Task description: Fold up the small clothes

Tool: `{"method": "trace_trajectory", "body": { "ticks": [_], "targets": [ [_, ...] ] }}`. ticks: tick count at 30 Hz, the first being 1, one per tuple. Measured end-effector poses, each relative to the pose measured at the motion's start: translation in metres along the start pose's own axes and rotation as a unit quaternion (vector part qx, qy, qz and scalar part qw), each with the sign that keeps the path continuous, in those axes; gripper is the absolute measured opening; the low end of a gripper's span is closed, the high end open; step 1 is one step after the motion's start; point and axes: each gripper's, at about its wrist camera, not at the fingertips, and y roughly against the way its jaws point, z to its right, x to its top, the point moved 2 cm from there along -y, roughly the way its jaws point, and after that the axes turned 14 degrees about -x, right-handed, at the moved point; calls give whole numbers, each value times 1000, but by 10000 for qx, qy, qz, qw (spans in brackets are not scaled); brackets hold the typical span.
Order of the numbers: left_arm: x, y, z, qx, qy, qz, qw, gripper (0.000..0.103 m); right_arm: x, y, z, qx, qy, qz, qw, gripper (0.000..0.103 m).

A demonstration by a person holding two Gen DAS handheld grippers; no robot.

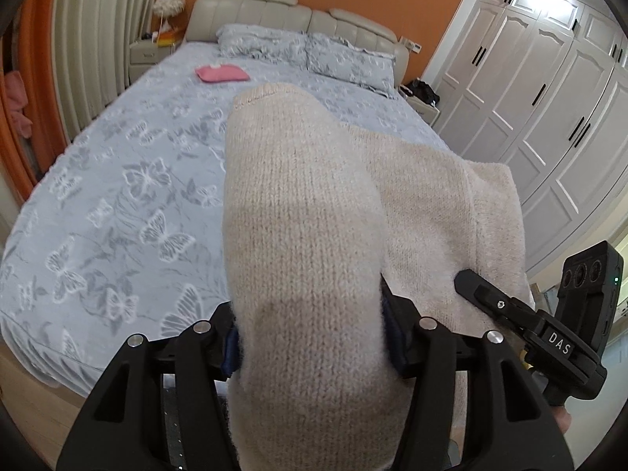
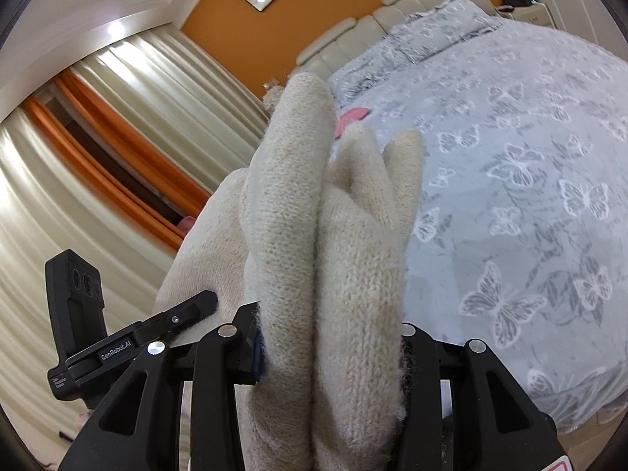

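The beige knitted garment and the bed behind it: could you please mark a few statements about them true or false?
1. The beige knitted garment is clamped in the left tool. True.
2. The right tool holds nothing. False: knit fabric is bunched between its fingers too.
3. A pink item lies on the bed near the pillows. True.
4. The bedspread is plain white. False: it is grey-blue with butterflies.
5. The garment lies flat on the bed. False: it is lifted off it.
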Motion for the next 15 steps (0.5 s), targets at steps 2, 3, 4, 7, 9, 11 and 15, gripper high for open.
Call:
{"method": "trace_trajectory", "body": {
  "ticks": [2, 3, 4, 7, 9, 11, 15],
  "targets": [
    [6, 6, 1, 39, -69, 71, 9999, 55, 5, 2, -9, 40, 61, 62, 10000, 38],
    [10, 8, 1, 58, -101, 109, 9999, 55, 7, 3, -12, 55, 82, 86, 9999, 38],
    [13, 11, 1, 74, -137, 149, 9998, 55, 9, 3, -16, 70, 119, 116, 9998, 38],
    [28, 13, -1, 129, -245, 259, 9993, 56, 21, -1, -27, 114, 244, 202, 9994, 39],
    [38, 13, -5, 141, -277, 309, 9990, 56, 30, -7, -32, 142, 288, 233, 9992, 39],
    [48, 10, -10, 149, -296, 360, 9988, 56, 41, -16, -36, 191, 311, 234, 9991, 39],
    [67, -3, -26, 230, -332, 458, 9981, 59, 60, -42, -40, 289, 343, 202, 9988, 39]
  ]
}}
